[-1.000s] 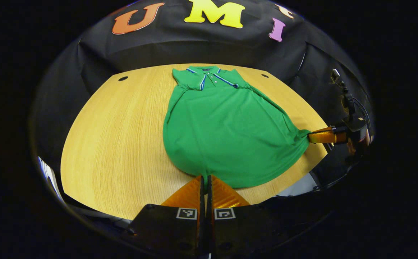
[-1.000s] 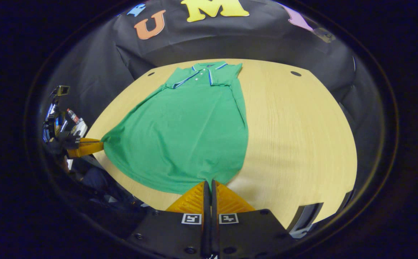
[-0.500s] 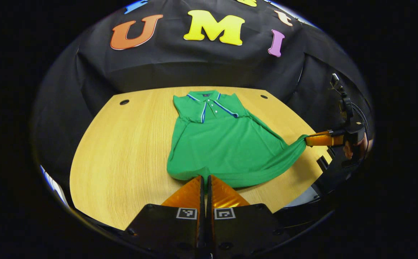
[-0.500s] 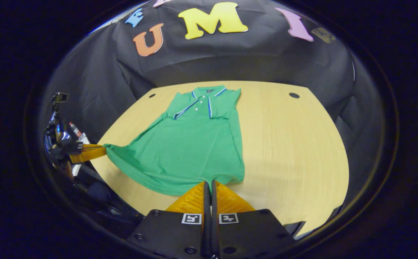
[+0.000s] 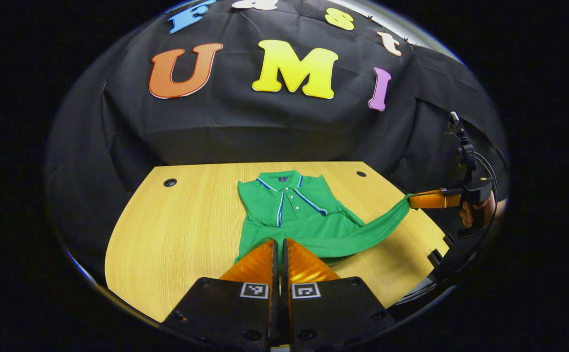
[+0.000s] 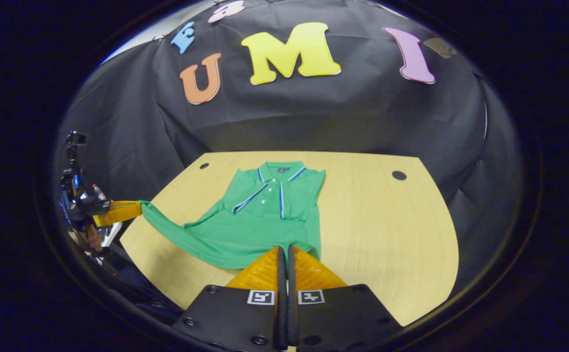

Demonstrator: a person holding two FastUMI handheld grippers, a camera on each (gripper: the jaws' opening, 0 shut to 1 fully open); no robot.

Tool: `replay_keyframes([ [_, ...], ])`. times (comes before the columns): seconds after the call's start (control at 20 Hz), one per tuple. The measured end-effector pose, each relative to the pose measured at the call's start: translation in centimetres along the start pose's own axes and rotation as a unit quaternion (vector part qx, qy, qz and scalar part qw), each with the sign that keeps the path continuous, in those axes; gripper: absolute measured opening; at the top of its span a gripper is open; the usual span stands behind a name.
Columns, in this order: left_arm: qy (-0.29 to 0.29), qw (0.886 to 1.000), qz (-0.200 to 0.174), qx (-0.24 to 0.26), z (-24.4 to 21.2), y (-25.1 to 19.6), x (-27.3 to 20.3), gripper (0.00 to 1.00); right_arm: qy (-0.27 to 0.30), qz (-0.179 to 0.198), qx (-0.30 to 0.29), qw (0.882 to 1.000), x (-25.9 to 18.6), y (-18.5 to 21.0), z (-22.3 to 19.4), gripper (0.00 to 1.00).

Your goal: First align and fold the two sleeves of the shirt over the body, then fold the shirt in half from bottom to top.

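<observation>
A: Green shirt [image 5: 298, 215] lies on the wooden table [image 5: 176, 230], collar [image 5: 280, 179] at the far end twd the black cloth wall. Where's the hem?

B: Off the table. Left gripper [image 5: 279, 243] has one bottom corner, fingers closed tight on the fabric w/ just a slit between them. In the right gripper view the right gripper [image 6: 284, 250] is the same, clamped on the other bottom corner.

A: So hem hangs between the two?

B: Yes, it runs as a raised band from one gripper to the other, above the lower body. In the left gripper view the right gripper [image 5: 411, 200] sits far right w/ a hand [image 5: 475, 215] behind it, cloth pulled out to it. Upper body is flat, sleeves tucked in.
</observation>
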State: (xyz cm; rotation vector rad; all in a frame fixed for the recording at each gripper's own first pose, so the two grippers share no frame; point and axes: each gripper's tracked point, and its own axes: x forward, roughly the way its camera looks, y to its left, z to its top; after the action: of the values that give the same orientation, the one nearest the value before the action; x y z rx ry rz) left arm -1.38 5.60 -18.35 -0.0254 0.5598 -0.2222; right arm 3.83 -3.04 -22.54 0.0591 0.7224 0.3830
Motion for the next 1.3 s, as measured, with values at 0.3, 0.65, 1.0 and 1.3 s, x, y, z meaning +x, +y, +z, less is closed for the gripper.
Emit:
replay_keyframes([
  [0.3,-0.028,0.999,0.006,0.017,4.5,2.2,3.1,0.03,-0.025,0.004,-0.011,1.0,3.1,-0.6,6.3,0.0],
  [0.65,-0.055,0.998,0.01,-0.001,10.2,4.7,8.3,0.03,-0.039,0.001,-0.031,0.999,7.2,-1.1,12.0,0.02],
  [1.0,-0.05,0.998,0.01,-0.025,13.9,8.4,15.8,0.03,-0.055,-0.009,-0.047,0.997,13.7,-3.3,17.7,0.03],
  [1.3,-0.022,0.999,0.022,-0.015,12.6,11.3,24.2,0.04,-0.051,-0.027,-0.056,0.997,21.9,-6.2,17.7,0.03],
])
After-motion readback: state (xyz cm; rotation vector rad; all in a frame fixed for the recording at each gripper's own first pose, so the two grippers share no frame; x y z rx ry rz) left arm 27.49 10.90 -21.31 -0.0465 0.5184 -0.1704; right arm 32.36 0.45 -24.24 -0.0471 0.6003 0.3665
